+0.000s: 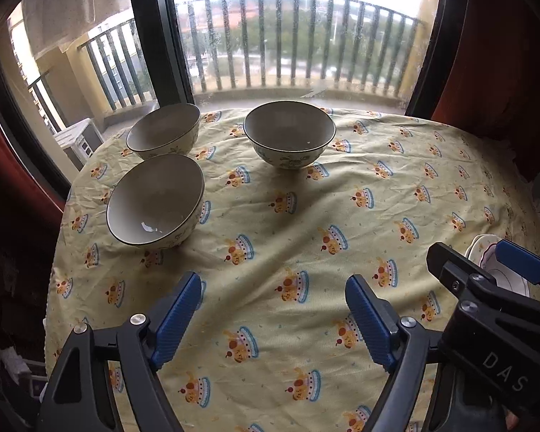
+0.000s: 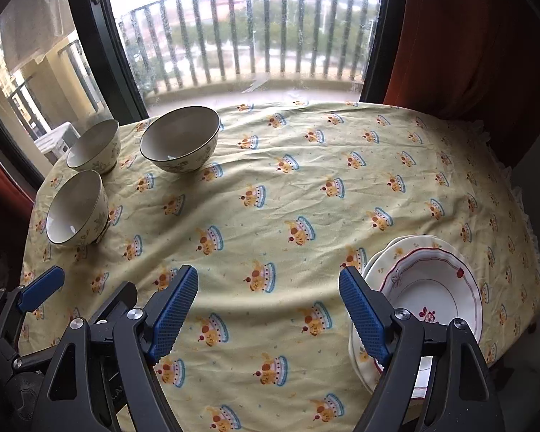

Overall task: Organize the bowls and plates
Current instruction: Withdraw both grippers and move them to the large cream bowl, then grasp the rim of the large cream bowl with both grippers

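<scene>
Only right wrist view, stacked plates unobstructed

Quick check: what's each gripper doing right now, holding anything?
Left gripper: open, holding nothing, above the tablecloth.
Right gripper: open, holding nothing, beside the plates.

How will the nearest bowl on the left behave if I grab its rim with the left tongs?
The nearest bowl looks like glazed ceramic, so probably rigid, fairly heavy and breakable if dropped. Its glossy inside suggests the ribbed pads may slip on the rim. It already sits tilted on the wrinkled tablecloth, so a sideways push could rock it rather than slide it.
</scene>
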{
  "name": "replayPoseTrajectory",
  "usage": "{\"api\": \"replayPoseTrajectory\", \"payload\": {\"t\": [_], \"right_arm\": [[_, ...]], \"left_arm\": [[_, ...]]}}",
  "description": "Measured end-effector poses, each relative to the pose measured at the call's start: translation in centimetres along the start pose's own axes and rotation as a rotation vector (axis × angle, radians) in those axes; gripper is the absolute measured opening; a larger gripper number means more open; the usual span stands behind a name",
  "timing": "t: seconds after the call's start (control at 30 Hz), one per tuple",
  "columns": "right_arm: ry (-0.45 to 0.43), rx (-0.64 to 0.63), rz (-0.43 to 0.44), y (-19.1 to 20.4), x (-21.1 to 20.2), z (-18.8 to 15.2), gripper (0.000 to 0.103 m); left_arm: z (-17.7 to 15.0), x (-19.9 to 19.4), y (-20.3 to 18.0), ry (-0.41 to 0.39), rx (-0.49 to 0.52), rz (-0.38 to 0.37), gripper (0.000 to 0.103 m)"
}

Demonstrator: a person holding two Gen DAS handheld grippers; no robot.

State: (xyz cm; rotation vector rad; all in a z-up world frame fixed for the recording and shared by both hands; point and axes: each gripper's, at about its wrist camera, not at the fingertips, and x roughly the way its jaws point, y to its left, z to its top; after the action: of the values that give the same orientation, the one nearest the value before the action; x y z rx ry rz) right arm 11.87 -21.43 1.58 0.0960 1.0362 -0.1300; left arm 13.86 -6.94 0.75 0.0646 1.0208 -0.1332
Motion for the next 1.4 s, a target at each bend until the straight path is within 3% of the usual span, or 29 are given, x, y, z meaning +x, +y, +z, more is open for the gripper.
{"api": "replayPoseTrajectory", "payload": {"t": [0.4,0.6,0.73,0.87,1.07,1.4], "right_arm": [[-0.072,-0.039,0.033,9.6,2.0,4.9,0.083],[-0.058,-0.048,0.042,13.0,5.1,7.5,0.083],[-0.079,-0.102,-0.032,15.5,6.8,8.3,0.083],[-0.049,-0.107,0.010,17.2,8.9,8.8,0.083],[0.010,-0.116,0.048,19.2,11.3,8.7,0.069],[0.088,-0.134,0.105,21.7,14.0,7.5,0.022]], "left_arm": [[4.3,2.1,8.8,-0.050,-0.058,0.077,0.080],[6.2,5.3,11.8,-0.033,-0.068,0.091,0.080],[6.8,7.1,13.4,-0.044,-0.050,0.121,0.077],[7.3,9.1,15.0,-0.018,-0.045,0.118,0.074],[7.1,11.3,16.5,0.025,-0.069,0.114,0.061],[6.2,13.2,17.2,0.082,-0.073,0.106,0.028]]}}
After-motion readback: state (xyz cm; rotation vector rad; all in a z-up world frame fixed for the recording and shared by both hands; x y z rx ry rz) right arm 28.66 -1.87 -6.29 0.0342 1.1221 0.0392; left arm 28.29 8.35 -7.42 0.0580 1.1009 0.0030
